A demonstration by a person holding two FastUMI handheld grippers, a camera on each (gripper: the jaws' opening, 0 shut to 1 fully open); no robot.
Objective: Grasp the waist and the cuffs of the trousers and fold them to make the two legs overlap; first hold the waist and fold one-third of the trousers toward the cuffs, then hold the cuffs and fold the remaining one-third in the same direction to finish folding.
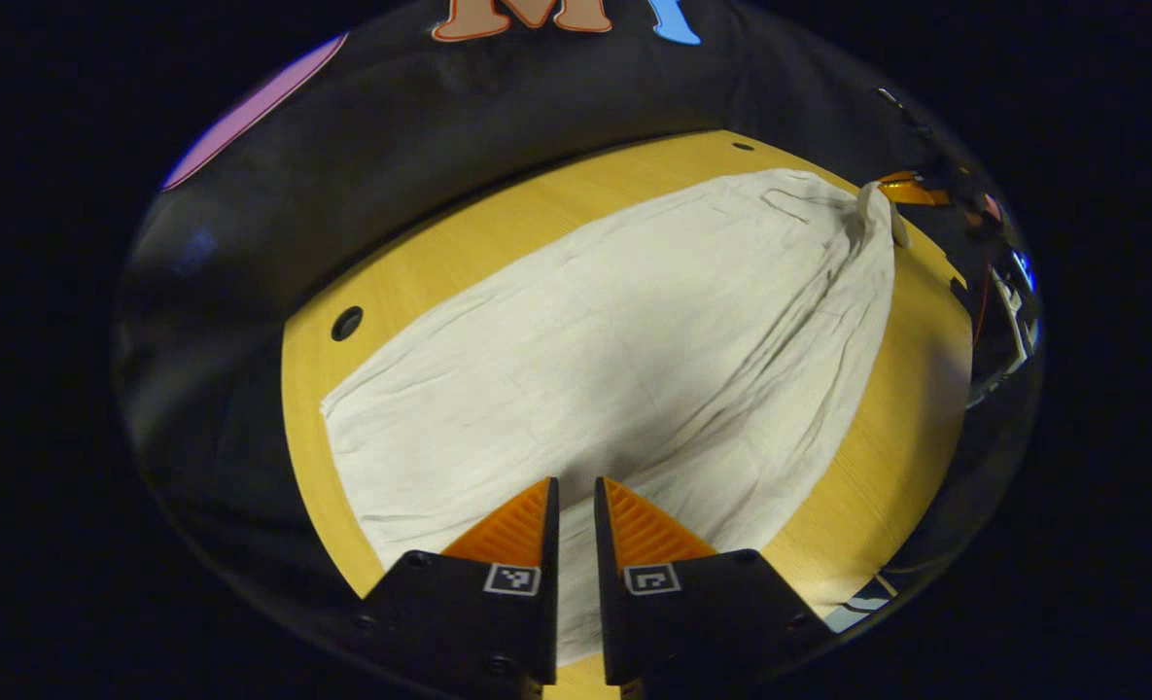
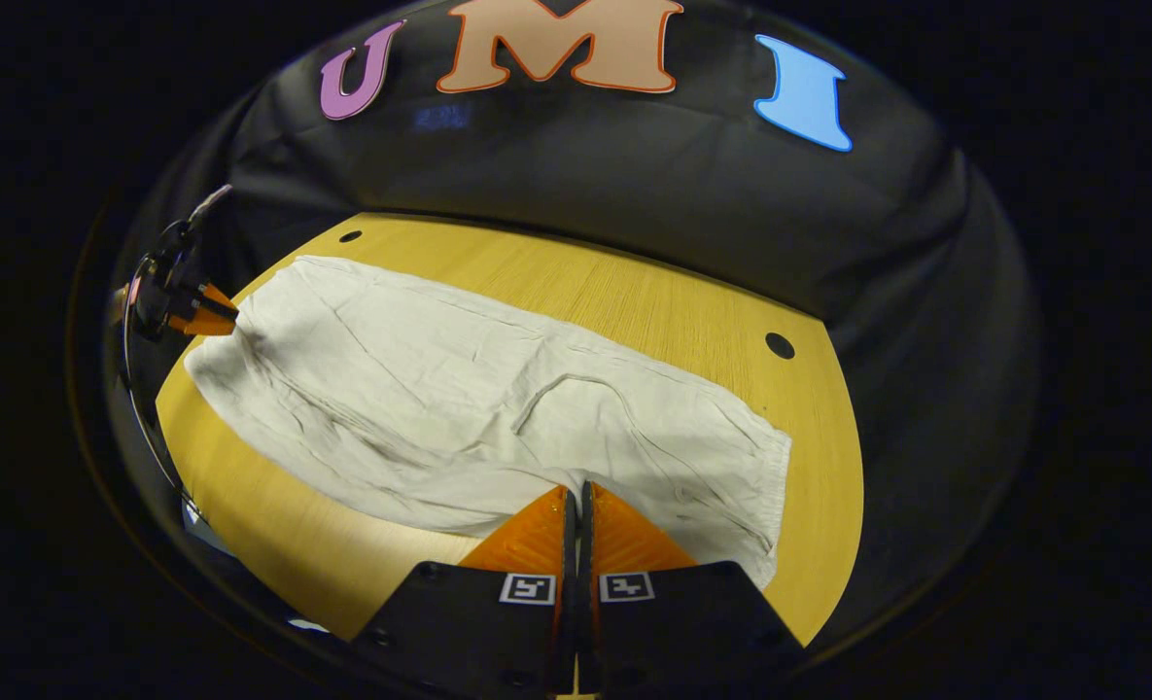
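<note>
White trousers (image 2: pixel 459 408) lie lengthwise across wooden table (image 2: pixel 634 292); right gripper (image 2: pixel 576 498) pinches waist edge, left gripper (image 1: pixel 576 491) clamps cuff end.

Wooden table (image 2: pixel 634 292) (round holes), black cloth wall (image 2: pixel 634 185), dim.

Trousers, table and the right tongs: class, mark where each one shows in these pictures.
trousers (image 2: pixel 420 408): right gripper view, on the middle of the spread cloth.
table (image 2: pixel 653 301): right gripper view, on bare wood behind the trousers.
right tongs (image 2: pixel 576 506): right gripper view, midway between the tips, at the trousers' near edge.
</note>
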